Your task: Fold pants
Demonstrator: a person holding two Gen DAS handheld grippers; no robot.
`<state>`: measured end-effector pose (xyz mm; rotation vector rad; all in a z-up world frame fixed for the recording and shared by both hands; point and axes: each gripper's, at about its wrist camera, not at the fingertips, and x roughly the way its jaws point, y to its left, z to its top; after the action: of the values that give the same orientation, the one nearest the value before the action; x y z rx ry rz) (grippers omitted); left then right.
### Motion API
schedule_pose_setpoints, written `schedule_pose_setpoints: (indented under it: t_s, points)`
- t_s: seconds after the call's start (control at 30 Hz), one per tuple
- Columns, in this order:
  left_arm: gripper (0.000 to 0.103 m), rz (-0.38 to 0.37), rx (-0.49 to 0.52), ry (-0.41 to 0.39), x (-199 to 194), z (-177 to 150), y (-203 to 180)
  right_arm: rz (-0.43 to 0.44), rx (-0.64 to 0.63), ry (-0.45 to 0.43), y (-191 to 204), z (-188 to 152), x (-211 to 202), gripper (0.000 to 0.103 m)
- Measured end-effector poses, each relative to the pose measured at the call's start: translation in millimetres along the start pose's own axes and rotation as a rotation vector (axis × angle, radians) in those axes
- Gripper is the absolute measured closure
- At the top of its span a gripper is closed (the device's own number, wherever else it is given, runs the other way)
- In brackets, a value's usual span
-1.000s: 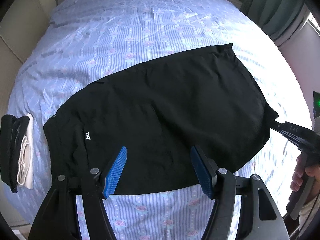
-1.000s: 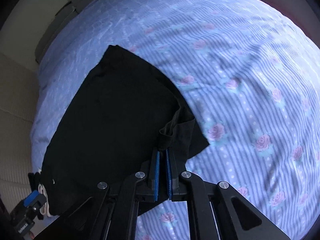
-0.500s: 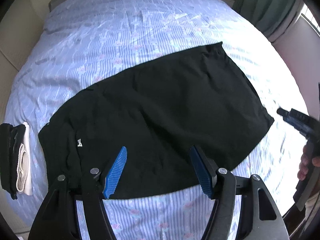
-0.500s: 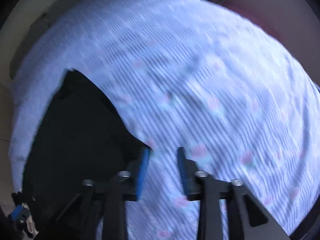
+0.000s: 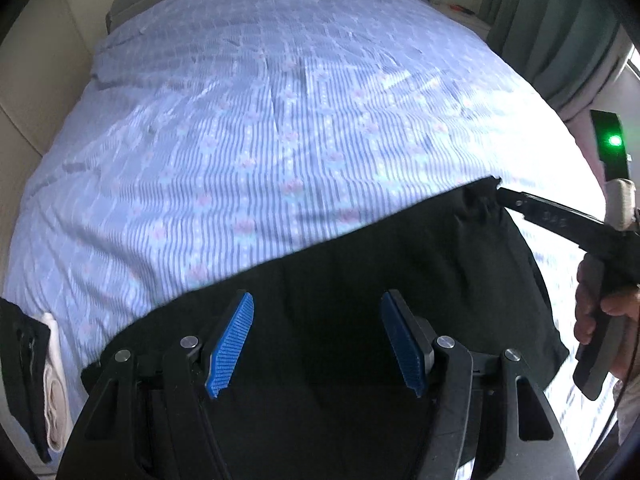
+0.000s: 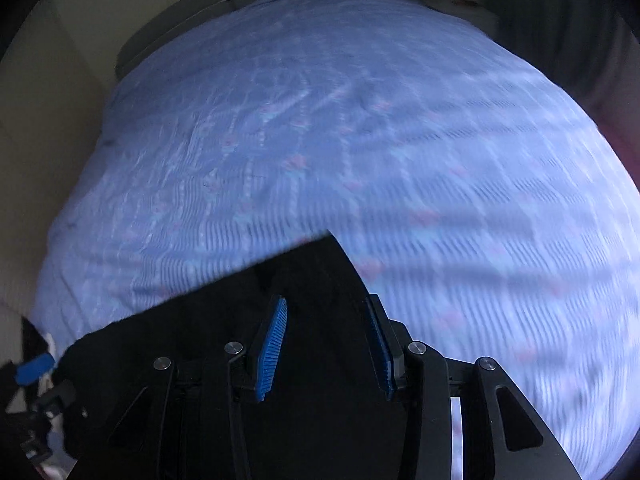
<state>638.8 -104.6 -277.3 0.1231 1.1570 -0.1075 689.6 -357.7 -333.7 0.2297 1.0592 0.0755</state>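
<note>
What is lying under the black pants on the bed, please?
The black pants rest directly on the blue striped floral bedsheet, which shows all around them. Whatever else might lie beneath the fabric is covered and cannot be seen.

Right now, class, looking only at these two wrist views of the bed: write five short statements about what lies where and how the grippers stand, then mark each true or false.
1. The black fabric pants lie on a blue striped floral bedsheet. True.
2. The left gripper is clamped shut on the pants. False: its blue pads stand apart, gripping nothing.
3. The right gripper is open. True.
4. A folded cream cloth lies at the left edge. True.
5. The pants are red. False: black.
</note>
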Motion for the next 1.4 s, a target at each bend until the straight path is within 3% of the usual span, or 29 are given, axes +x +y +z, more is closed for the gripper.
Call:
schedule_pose_setpoints:
  t_s: [0.23,0.27,0.3,0.37,0.47,0.53,0.63,0.67,0.73,0.77,0.8,0.87,1.1,1.23,1.4]
  points:
    - [0.037,-0.011,-0.035,0.025,10,-6,9,-0.03,-0.033,0.038,9,14,36,0.062]
    - [0.037,-0.015,-0.04,0.033,12,-7,11,-0.037,-0.04,0.046,10,15,41,0.071]
    - [0.037,-0.018,-0.046,0.039,14,-9,12,-0.043,-0.05,0.051,12,16,44,0.086]
    - [0.037,-0.019,-0.05,0.044,16,-11,14,-0.056,-0.062,0.05,18,19,47,0.094]
    - [0.037,-0.012,-0.046,0.041,16,-13,16,-0.088,-0.057,0.026,20,26,43,0.096]
    - [0.037,-0.008,-0.057,0.04,14,-14,20,-0.158,-0.043,0.035,17,32,50,0.099]
    - [0.037,-0.007,-0.068,0.028,8,-16,26,-0.138,-0.04,0.05,13,34,51,0.099]
    - [0.037,0.0,-0.067,0.015,5,-18,28,-0.199,-0.068,0.035,16,35,44,0.097]
    - [0.035,0.011,-0.066,-0.013,-4,-25,34,-0.23,-0.067,-0.006,19,33,25,0.08]
    - [0.035,0.013,-0.069,-0.028,-9,-30,38,-0.224,-0.063,-0.025,24,29,9,0.057]
    - [0.035,0.01,-0.074,-0.041,-15,-35,42,-0.225,-0.069,-0.037,29,25,-2,0.048]
    - [0.035,-0.003,-0.084,-0.069,-30,-48,54,-0.22,-0.115,-0.074,44,11,-29,0.048]
    - [0.026,-0.004,-0.123,-0.122,-86,-103,104,-0.114,-0.191,-0.066,108,-58,-108,0.028]
    - [0.022,0.017,-0.201,-0.088,-106,-146,146,-0.093,-0.229,-0.016,152,-108,-130,0.026]
    - [0.022,0.028,-0.284,0.031,-106,-194,201,-0.036,-0.229,0.108,197,-162,-137,0.026]
